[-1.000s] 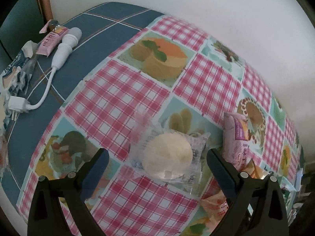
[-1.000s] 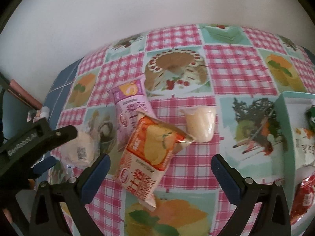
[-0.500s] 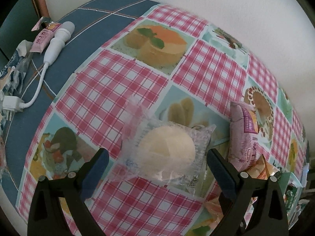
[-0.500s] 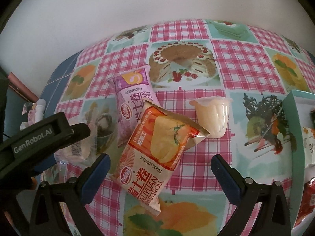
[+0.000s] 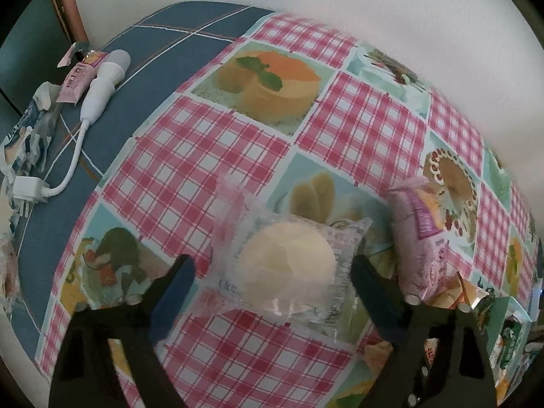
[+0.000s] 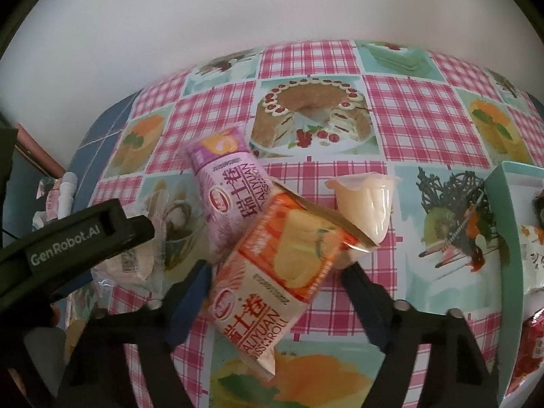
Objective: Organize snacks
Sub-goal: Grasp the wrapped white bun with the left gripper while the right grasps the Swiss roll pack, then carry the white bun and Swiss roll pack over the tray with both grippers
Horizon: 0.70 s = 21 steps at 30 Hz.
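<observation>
A round cream bun in a clear wrapper (image 5: 285, 268) lies on the checked tablecloth (image 5: 190, 156). My left gripper (image 5: 272, 275) is open, its jaws on either side of the bun. In the right wrist view an orange swiss-roll packet (image 6: 275, 278) lies on a purple swiss-roll packet (image 6: 227, 190), with a pale jelly cup (image 6: 367, 204) beside them. My right gripper (image 6: 275, 289) is open and straddles the orange packet. The purple packet also shows in the left wrist view (image 5: 418, 238). The bun shows at the left of the right wrist view (image 6: 125, 265), under the left gripper's body.
A teal box (image 6: 506, 238) holding several snacks stands at the right. A white charger and cable (image 5: 98, 85), a pink tube (image 5: 78, 78) and a blue wrapper (image 5: 23, 136) lie on the blue cloth at the far left. A white wall runs behind the table.
Both grippers have moved forward and down. The bun now sits between the left jaws, the orange packet between the right jaws. Both stay open.
</observation>
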{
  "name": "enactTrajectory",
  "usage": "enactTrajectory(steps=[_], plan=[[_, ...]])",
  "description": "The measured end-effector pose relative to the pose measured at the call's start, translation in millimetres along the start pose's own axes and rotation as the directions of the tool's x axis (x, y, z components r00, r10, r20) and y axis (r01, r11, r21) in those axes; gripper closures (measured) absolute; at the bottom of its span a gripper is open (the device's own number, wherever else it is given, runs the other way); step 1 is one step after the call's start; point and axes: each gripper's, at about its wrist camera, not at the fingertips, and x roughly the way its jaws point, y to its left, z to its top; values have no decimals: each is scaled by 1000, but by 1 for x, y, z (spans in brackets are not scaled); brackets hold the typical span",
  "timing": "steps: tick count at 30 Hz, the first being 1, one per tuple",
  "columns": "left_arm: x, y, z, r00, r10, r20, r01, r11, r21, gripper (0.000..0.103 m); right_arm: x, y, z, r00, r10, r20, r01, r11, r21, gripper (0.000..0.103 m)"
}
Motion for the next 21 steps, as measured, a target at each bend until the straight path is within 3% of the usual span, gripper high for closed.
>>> enactTrajectory(steps=[10,21], plan=[[-3,-10,3,1000,1,6,-1,1000,20,32,-4,-7,2,1000,2,-5,-2,1000,26,46],[-20,-4,2,999,11,41,-11,1000,4,35,-13,-6,5,1000,4,17,-5,1000,24,50]])
